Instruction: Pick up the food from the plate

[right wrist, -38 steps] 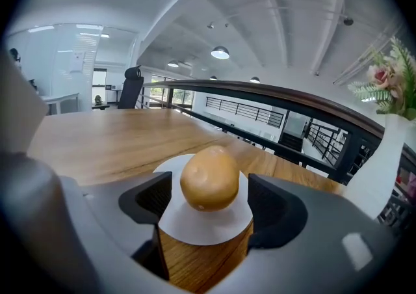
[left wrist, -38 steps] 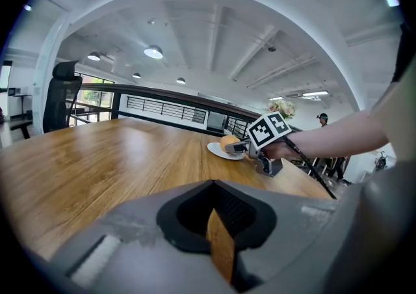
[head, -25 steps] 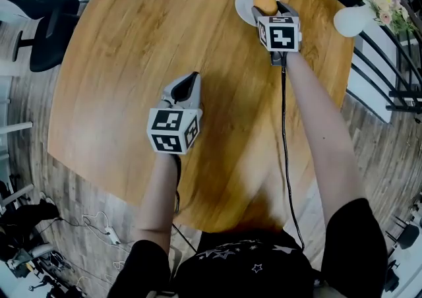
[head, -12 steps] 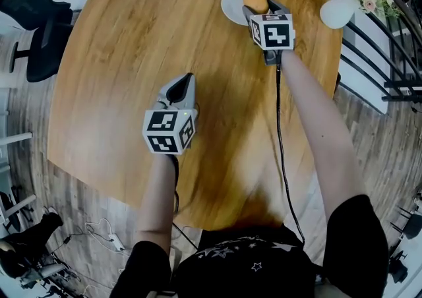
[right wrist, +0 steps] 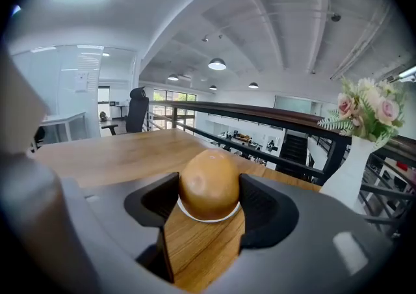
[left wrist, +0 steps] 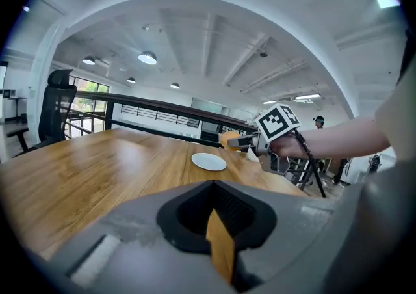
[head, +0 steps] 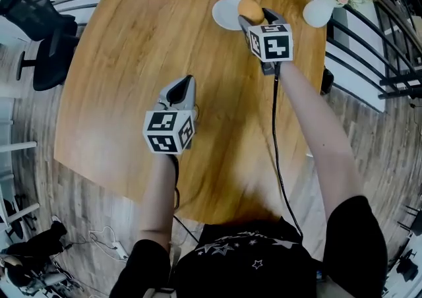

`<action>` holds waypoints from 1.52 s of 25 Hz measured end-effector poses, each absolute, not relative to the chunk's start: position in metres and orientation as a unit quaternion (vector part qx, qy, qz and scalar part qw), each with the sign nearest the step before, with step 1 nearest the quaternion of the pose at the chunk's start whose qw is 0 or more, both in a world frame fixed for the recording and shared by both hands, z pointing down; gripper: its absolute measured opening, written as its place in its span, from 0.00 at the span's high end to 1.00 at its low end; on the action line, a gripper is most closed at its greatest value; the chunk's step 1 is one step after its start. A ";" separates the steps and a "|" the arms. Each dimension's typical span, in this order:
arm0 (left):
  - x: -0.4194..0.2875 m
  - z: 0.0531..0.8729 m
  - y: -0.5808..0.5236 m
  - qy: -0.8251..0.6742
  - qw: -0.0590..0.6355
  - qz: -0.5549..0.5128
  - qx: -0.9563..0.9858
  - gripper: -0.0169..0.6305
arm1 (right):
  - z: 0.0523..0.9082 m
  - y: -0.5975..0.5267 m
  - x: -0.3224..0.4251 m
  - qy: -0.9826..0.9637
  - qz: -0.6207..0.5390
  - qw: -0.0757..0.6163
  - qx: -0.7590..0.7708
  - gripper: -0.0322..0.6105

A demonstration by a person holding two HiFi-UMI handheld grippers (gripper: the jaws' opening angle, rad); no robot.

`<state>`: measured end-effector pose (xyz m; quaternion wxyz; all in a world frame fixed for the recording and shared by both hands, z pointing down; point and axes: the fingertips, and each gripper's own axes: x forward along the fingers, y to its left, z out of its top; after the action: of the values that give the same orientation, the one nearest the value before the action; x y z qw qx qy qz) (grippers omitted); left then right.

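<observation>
A round golden-brown bun [head: 250, 7] is gripped between the jaws of my right gripper [head: 254, 14], which is shut on it. From the left gripper view the bun [left wrist: 229, 140] hangs clear above the table, just right of the white plate [left wrist: 208, 161]. In the head view the plate [head: 225, 13] lies bare at the far side of the wooden table [head: 151, 46]. The right gripper view shows the bun [right wrist: 208, 184] filling the gap of that gripper [right wrist: 209, 200]. My left gripper [head: 185, 84] hovers over mid-table, jaws shut, nothing held; its own view shows the left gripper [left wrist: 215, 216] pointing at the plate.
A white vase with pink flowers [head: 321, 5] stands at the table's far right corner, close to the right gripper. A black railing [head: 376, 39] runs beyond that edge. An office chair [head: 46, 33] stands off the table's left side.
The bun, gripped by the right gripper, has come off the plate's middle and now sits over its right edge, raised. The left gripper has stayed where it was.
</observation>
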<state>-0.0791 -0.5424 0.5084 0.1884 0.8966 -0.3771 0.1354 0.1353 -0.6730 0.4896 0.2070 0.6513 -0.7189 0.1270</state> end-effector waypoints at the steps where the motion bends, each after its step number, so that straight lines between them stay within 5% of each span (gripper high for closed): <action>1: -0.079 0.504 -0.538 -0.377 0.186 0.133 0.897 0.98 | 0.484 -0.666 0.136 -0.720 0.124 0.205 0.651 0.49; 38: -0.027 0.414 -0.259 -0.412 0.132 0.120 0.894 0.98 | 0.408 -0.351 0.148 -0.801 0.135 0.119 0.572 0.49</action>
<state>-0.0275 -0.2590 0.4136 0.1317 0.8937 -0.4119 0.1198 0.1484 -0.3512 0.4077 0.1185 0.5717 -0.8006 0.1349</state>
